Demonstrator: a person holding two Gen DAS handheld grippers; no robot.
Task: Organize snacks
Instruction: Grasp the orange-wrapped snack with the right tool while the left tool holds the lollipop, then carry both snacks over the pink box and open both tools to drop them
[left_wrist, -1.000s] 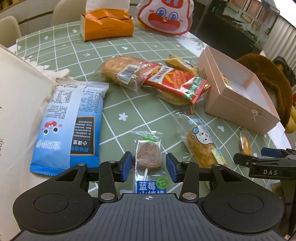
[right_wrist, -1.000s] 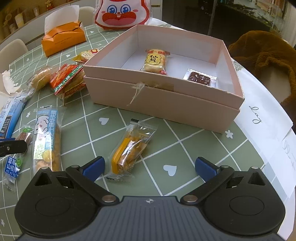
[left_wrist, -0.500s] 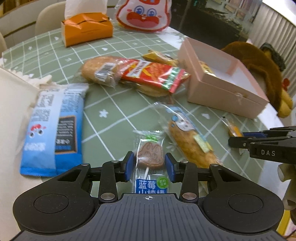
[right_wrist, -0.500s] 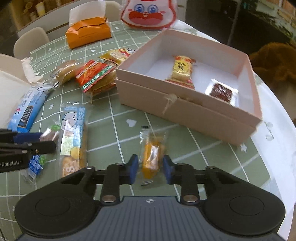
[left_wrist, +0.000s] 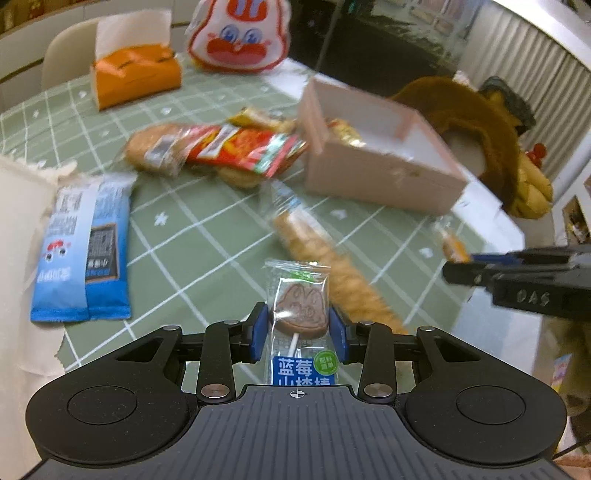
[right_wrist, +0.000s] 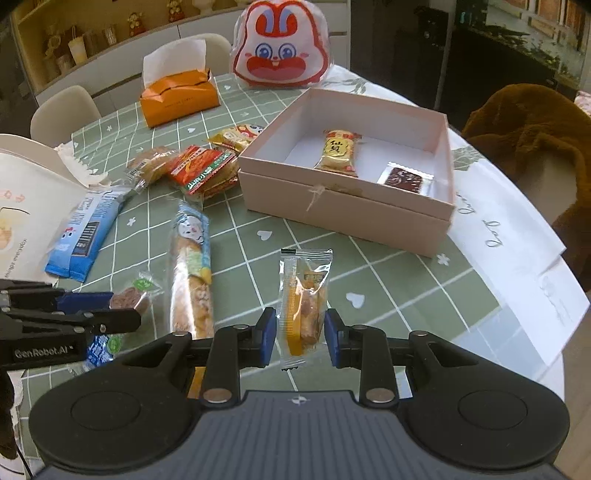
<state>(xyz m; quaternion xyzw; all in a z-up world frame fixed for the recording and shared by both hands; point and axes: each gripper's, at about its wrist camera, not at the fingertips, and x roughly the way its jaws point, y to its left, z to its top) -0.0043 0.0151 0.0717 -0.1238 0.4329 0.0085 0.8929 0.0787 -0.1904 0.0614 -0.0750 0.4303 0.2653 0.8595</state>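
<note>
Near the pink box (right_wrist: 343, 218), front side: my right gripper (right_wrist: 300, 334) now clamps the orange snack pkt (right_wrist: 304, 302); left gripper (left_wrist: 298, 332) pinches the lollipop (left_wrist: 301, 306). Both lifted off tbl; box drop next, prob.

My jaws are matt black plastic with smooth blue pads and small shiny metal pins at the joints; the body behind them is ribbed grey plastic. The lollipop wrapper (left_wrist: 300, 317) in my left grip is clear glossy film, catching a white glint. The snack packet (right_wrist: 304, 302) in my right grip is the same crinkly see-through plastic. The worktop wears a matt green cloth (right_wrist: 258, 236) with a white printed grid, smooth and flat. The box (right_wrist: 347, 206) is pale pink card, matt, with a plain white inside. The blue packet (right_wrist: 86, 229) and the red packet (right_wrist: 201, 170) are shiny foil-like plastic. The tissue box (right_wrist: 179, 99) is orange paper. A brown plush thing (right_wrist: 532, 125) looks furry and rough.
</note>
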